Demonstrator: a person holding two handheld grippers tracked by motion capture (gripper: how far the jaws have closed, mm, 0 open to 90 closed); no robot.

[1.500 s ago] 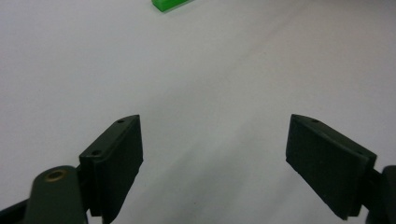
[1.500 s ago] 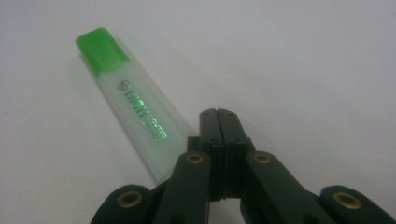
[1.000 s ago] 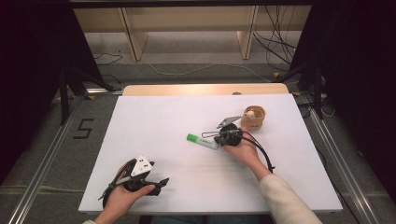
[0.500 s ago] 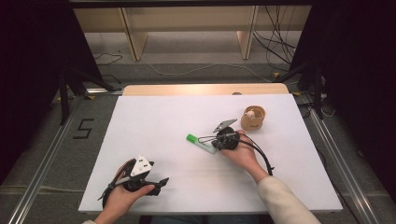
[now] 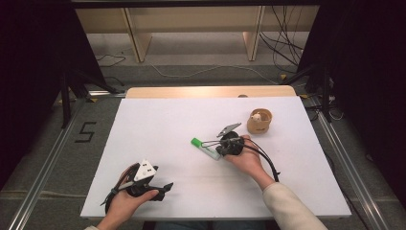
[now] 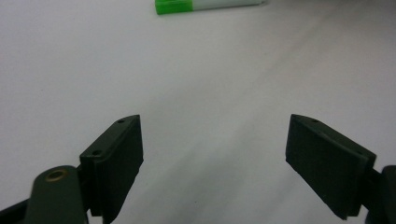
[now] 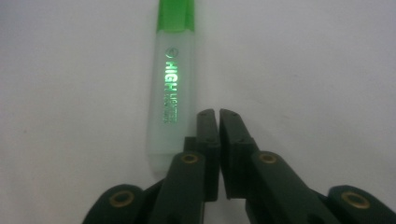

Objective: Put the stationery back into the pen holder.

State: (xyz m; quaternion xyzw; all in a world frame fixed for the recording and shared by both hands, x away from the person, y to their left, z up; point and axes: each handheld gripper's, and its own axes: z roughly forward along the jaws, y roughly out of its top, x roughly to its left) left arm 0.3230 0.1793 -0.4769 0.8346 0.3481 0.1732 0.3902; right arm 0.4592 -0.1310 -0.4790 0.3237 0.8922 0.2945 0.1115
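Right claw (image 7: 218,116) closed beside white, green-capped highlighter (image 7: 170,88) lying flat.

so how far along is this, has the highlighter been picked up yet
Not yet. The highlighter lies flat on the white table. The right gripper sits beside it, jaws shut and empty. The left gripper waits open. The wooden cup stands apart. Grasping remains.

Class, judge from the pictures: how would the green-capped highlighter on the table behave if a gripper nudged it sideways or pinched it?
The highlighter looks like stiff plastic, so it would probably hold its shape. Lying flat, its smooth, rounded-looking barrel might roll or slip when nudged. Being slim, it seems light.
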